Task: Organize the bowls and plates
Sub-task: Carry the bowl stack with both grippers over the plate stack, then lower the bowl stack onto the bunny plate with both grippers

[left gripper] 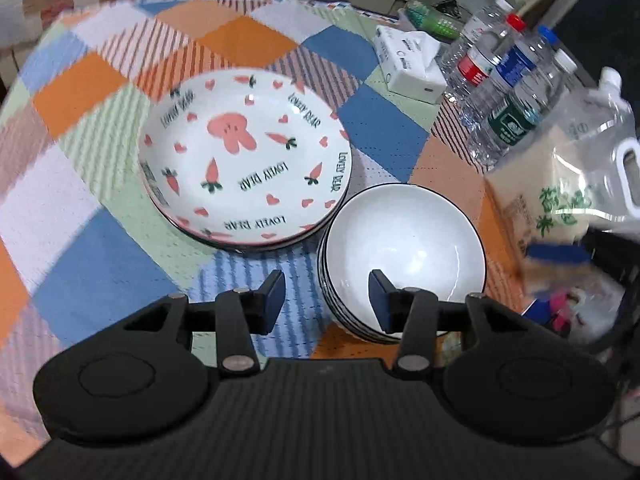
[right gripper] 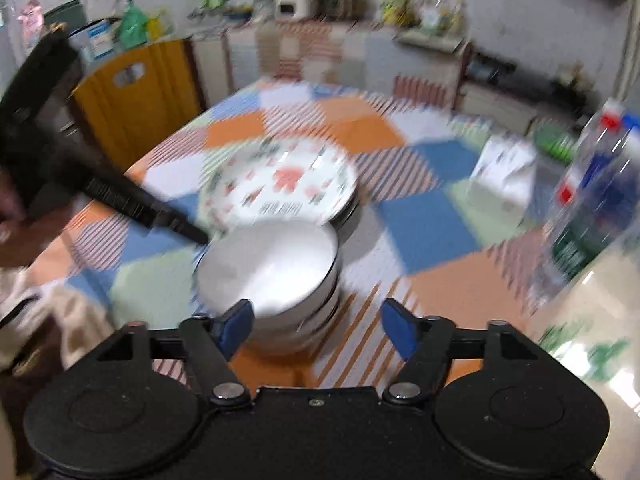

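Left gripper [left gripper: 327, 298]: jaws spread, empty, straddling the near rim of the bowl stack [left gripper: 404, 248], likely to grip or steady it.
Right gripper [right gripper: 316, 328]: jaws spread, empty, just beside the bowl stack.
Plate stack [left gripper: 244, 152]: behind the bowl stack, touching it; like grouped with like.

A stack of carrot-print plates [left gripper: 245, 160] lies ahead-left of the left gripper [left gripper: 327, 300]; stacked white bowls [left gripper: 404, 256] sit beside its right finger.
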The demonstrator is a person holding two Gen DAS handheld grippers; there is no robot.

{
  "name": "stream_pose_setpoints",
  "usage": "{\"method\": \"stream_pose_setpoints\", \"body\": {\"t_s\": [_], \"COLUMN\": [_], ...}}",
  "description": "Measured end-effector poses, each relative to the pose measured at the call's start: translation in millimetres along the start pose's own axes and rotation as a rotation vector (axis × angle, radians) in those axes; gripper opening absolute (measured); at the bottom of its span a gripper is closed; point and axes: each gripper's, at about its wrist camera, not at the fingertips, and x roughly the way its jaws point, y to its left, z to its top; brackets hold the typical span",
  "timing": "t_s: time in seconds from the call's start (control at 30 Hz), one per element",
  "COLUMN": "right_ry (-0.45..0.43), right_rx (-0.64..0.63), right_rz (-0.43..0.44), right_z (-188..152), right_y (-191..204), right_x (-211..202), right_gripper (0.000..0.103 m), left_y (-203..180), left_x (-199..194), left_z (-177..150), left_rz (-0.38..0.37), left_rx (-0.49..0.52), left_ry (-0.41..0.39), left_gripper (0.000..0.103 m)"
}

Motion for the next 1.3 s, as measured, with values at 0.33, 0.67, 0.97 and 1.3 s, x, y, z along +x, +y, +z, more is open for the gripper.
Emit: {"method": "stream_pose_setpoints", "body": {"t_s": [0.33,0.67,0.97,1.3], "right_ry": [0.065,0.098,-0.008,-0.071], "right_rx": [-0.109,-0.139,-0.109,-0.113], "right_rz": [0.044,0.062,0.102,0.098], "right_z": [-29,-33,-37,-41], "right_y": [17,17,15,18], "right_x": [60,111,111,125], "right_gripper": [0.093,0.093,0.093,0.097], "left_y": [21,28,20,15], "left_x": [35,63,73,70], "left_z": [-14,-26,-31,-32], "left_rz": [-0.101,-0.165,-0.182,-0.158], "left_rx": [-0.146,-0.242,-0.227,-0.214], "left_ry": [0.031,0.051,0.054,0.045], "left_gripper": [0.052,0.052,0.043,0.041]}}
